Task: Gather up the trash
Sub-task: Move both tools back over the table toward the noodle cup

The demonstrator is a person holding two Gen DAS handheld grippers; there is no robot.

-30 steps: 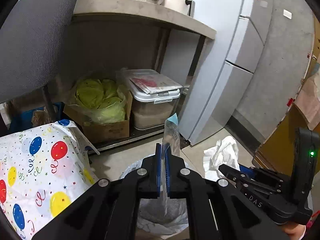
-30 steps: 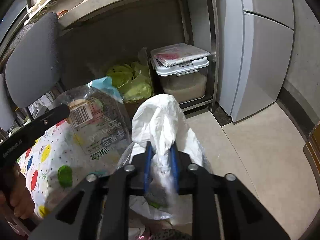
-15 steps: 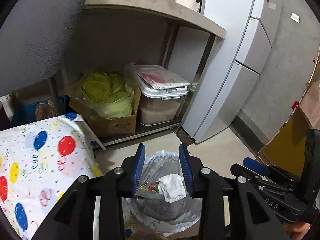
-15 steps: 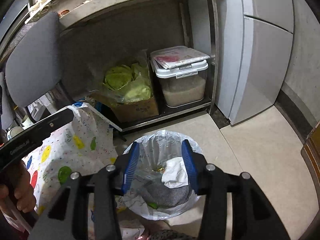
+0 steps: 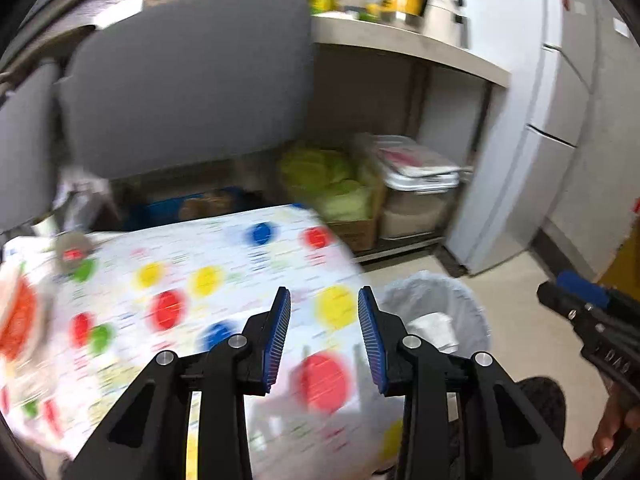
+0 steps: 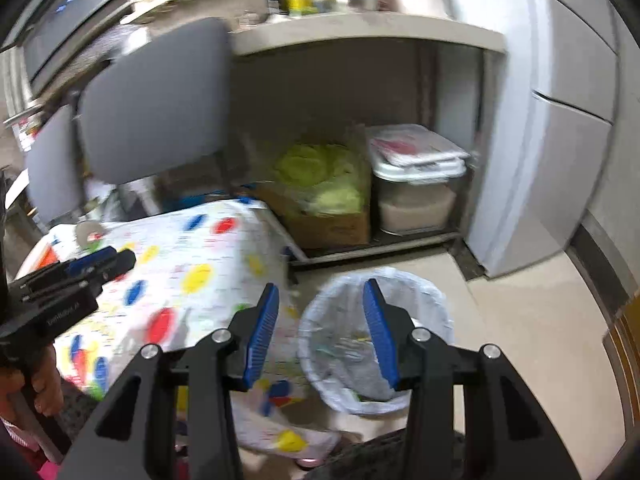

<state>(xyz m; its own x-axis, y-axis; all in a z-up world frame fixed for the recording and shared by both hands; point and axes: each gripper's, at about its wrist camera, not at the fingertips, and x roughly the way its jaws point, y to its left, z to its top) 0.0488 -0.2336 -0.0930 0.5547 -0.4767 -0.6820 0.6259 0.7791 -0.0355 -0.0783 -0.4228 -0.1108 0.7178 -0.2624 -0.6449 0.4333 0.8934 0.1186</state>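
Trash bag (image 6: 404,292) w/ crumpled tissue (image 5: 434,330): light, soft, prob. crushing easily; grab at a fold. Left gripper (image 5: 324,336), right gripper (image 6: 320,332): both hanging part-open, empty.

A grey chair back (image 6: 152,96) stands before a pale worktop (image 6: 360,36) lined with jars, a white fridge (image 6: 560,140) to its right, over beige floor tiles (image 6: 540,340).

Only "DAS" reads, on the right gripper (image 5: 580,300); other print blurs.

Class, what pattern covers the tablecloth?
White tablecloth with coloured balloon spots; right wrist view.
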